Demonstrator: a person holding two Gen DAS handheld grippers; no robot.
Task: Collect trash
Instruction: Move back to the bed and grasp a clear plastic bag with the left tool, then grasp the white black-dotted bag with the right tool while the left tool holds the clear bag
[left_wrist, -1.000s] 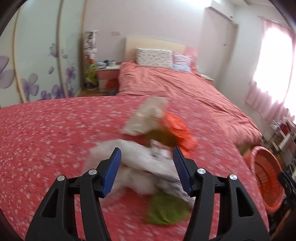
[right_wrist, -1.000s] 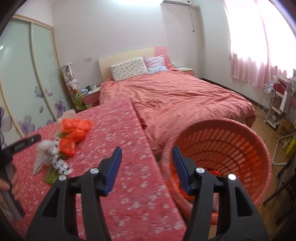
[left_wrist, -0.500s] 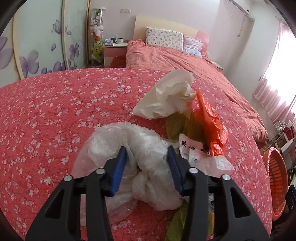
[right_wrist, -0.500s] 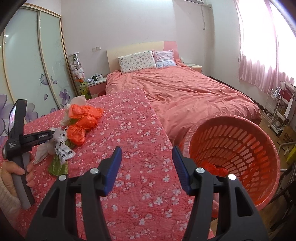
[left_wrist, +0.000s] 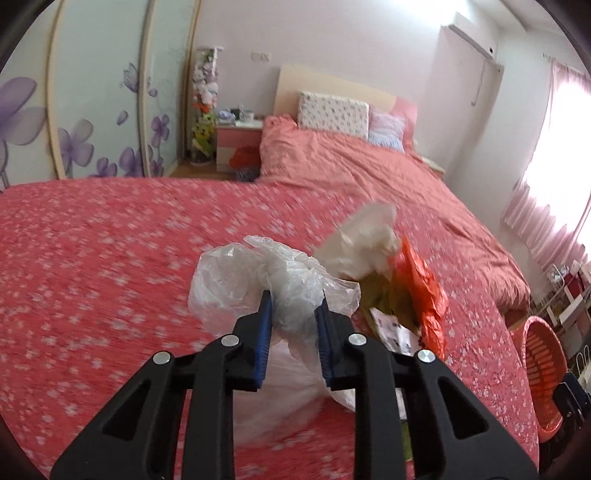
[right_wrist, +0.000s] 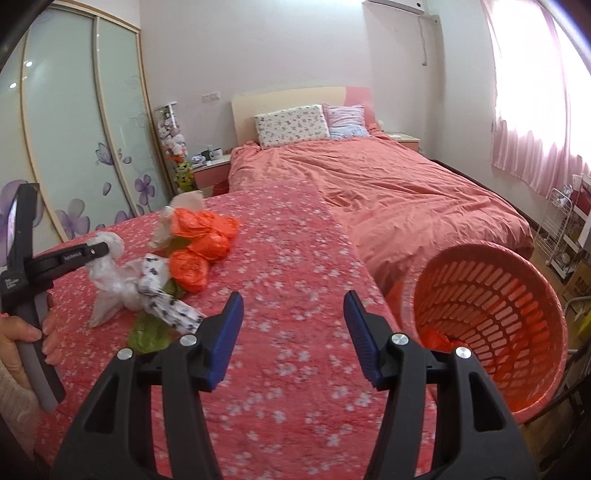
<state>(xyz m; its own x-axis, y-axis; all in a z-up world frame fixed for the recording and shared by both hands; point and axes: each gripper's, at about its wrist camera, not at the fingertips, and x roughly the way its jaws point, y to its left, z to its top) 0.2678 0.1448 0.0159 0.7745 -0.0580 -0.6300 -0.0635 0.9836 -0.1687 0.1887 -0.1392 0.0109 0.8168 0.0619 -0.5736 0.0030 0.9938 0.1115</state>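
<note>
A crumpled clear plastic bag (left_wrist: 255, 273) sits between the blue pads of my left gripper (left_wrist: 293, 317), whose jaws are closing and pressing on it. The bag's tail hangs down to the red floral cloth (left_wrist: 92, 258). Just right of it lies a pile of trash: a cream bag (left_wrist: 365, 236), orange bags (left_wrist: 421, 291), a printed white wrapper (left_wrist: 391, 328). In the right wrist view the left gripper (right_wrist: 99, 249) holds the bag (right_wrist: 110, 284) beside the orange bags (right_wrist: 199, 243) and a green scrap (right_wrist: 147, 332). My right gripper (right_wrist: 293, 321) hangs open and empty over the cloth.
An orange slotted basket (right_wrist: 491, 306) stands off the table's right edge with an orange bag inside; it also shows as the basket (left_wrist: 543, 354) in the left wrist view. Behind is a bed (right_wrist: 388, 192) with pink bedding, a nightstand (right_wrist: 210, 171) and a wire rack (right_wrist: 557, 229).
My left jaws have narrowed onto the clear bag and raised its top off the cloth. The right gripper has drifted sideways along the table, its jaws unchanged.
</note>
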